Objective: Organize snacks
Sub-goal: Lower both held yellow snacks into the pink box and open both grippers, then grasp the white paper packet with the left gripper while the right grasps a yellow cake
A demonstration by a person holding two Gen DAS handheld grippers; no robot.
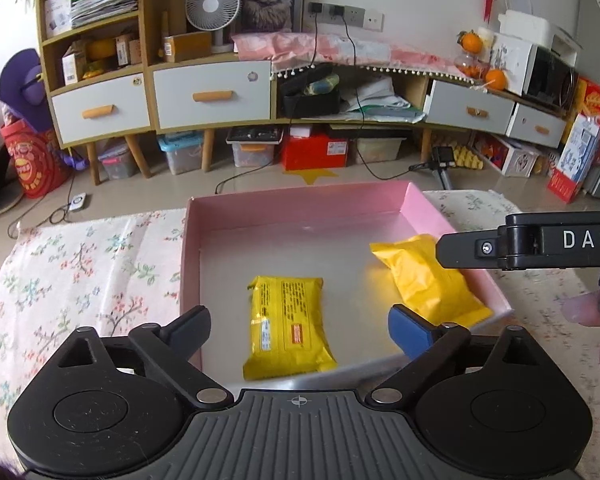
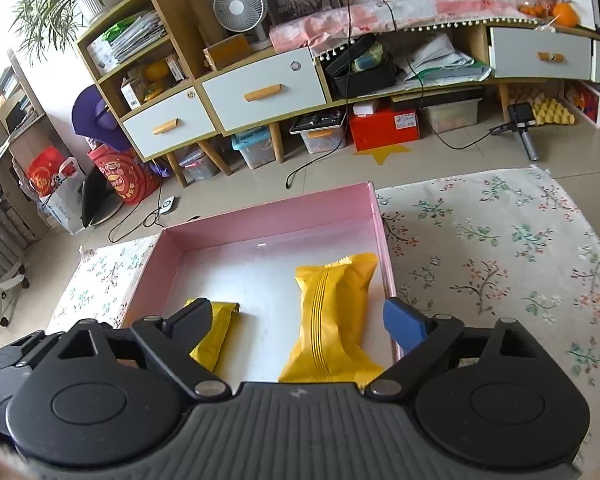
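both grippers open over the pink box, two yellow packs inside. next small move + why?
Probably lift both clear of the pink box. Left gripper and right gripper are open and empty; both yellow packs already lie inside, with no other snack visible on the floral cloth.

Home living room: sideboard (image 1: 212,96), fan (image 1: 212,10), rug (image 2: 500,248)

Glossy, crinkled yellow foil-like snack packet with printed text (image 1: 286,326), lying flat in a smooth pink cardboard tray (image 1: 228,210) with a faintly shiny pale floor. Second yellow packet, plain with a ribbed seam (image 2: 334,316), same slick wrapper look. Matt floral woven cloth (image 2: 500,256) under the tray, softly textured. Matt black plastic left gripper (image 1: 298,328) and right gripper (image 2: 298,316), ribbed grey rubbery-looking bases, small bright metal pivot pins.
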